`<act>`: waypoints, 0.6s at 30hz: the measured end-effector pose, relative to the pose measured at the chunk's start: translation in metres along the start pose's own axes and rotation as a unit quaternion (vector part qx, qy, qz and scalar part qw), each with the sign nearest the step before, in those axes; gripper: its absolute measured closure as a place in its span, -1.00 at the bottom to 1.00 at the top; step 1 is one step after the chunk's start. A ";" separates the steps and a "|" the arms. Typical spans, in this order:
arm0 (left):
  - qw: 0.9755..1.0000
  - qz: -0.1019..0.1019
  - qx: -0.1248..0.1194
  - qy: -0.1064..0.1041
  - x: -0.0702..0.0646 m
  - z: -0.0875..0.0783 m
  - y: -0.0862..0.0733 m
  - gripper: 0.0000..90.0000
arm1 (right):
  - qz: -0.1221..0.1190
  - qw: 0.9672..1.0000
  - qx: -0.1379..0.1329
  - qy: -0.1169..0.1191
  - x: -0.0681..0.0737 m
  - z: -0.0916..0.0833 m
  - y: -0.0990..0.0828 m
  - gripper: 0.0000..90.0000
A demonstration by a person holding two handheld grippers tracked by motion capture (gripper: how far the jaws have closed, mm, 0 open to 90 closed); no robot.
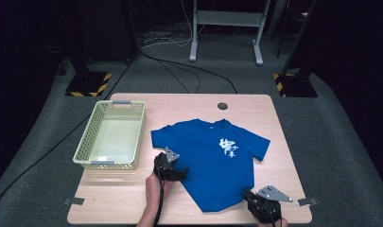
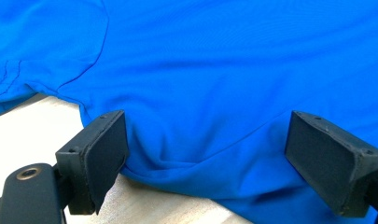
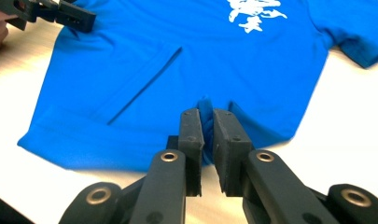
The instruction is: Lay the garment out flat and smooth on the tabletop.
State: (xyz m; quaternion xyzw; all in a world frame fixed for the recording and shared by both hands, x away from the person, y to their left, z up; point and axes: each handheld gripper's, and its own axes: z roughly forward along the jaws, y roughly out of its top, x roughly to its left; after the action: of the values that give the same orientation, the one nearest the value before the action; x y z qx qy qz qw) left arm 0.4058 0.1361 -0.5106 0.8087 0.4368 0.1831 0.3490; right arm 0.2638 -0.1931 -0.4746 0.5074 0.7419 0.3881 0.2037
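A blue T-shirt (image 1: 213,161) with a white print (image 1: 228,148) lies spread flat on the wooden table (image 1: 132,198), collar toward the far side. My left gripper (image 1: 179,174) is at the shirt's left side seam below the sleeve. In the left gripper view its jaws (image 2: 207,135) stand wide open around the cloth's edge (image 2: 214,70), with the pads not pressing on it. My right gripper (image 1: 248,195) is at the bottom hem near the table's front right. In the right gripper view it (image 3: 208,116) is shut on a pinched fold of the shirt (image 3: 177,70).
An empty pale-green plastic basket (image 1: 86,139) stands on the left part of the table. A round cable hole (image 1: 222,106) sits near the far edge. Bare wood lies in front of the shirt and to its right. The floor beyond holds cables and stand feet.
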 end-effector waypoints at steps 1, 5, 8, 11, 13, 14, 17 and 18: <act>1.000 0.000 0.000 0.000 0.000 0.000 0.000 -0.70 | 0.002 1.000 -0.001 -0.003 0.000 -0.002 -0.002 0.86; 1.000 -0.001 -0.001 0.001 0.000 0.000 0.000 -0.70 | 0.010 1.000 -0.004 -0.007 -0.002 -0.010 -0.011 0.87; 1.000 -0.001 -0.001 0.001 0.000 0.000 0.000 -0.70 | 0.017 1.000 -0.003 -0.002 -0.004 -0.009 -0.013 0.77; 1.000 0.000 0.000 0.001 0.000 0.000 0.000 -0.70 | 0.018 1.000 0.008 0.001 -0.004 -0.006 -0.009 0.60; 1.000 0.000 0.000 0.001 0.000 0.000 0.000 -0.70 | 0.016 1.000 0.007 0.005 -0.001 -0.007 -0.007 0.51; 1.000 0.000 0.000 0.001 0.000 0.000 0.000 -0.70 | 0.018 1.000 0.006 0.007 0.001 -0.009 -0.007 0.46; 1.000 0.000 0.000 0.001 0.000 0.000 0.000 -0.70 | 0.017 1.000 -0.003 0.006 0.007 -0.016 -0.008 0.37; 1.000 -0.001 -0.001 0.001 0.000 0.000 0.000 -0.70 | 0.016 1.000 -0.006 0.005 0.008 -0.019 -0.007 0.36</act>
State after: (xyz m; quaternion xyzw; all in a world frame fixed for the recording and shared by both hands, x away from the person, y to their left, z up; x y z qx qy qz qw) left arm 0.4058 0.1360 -0.5106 0.8079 0.4374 0.1837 0.3496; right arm 0.2431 -0.1936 -0.4681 0.5160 0.7321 0.3986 0.1972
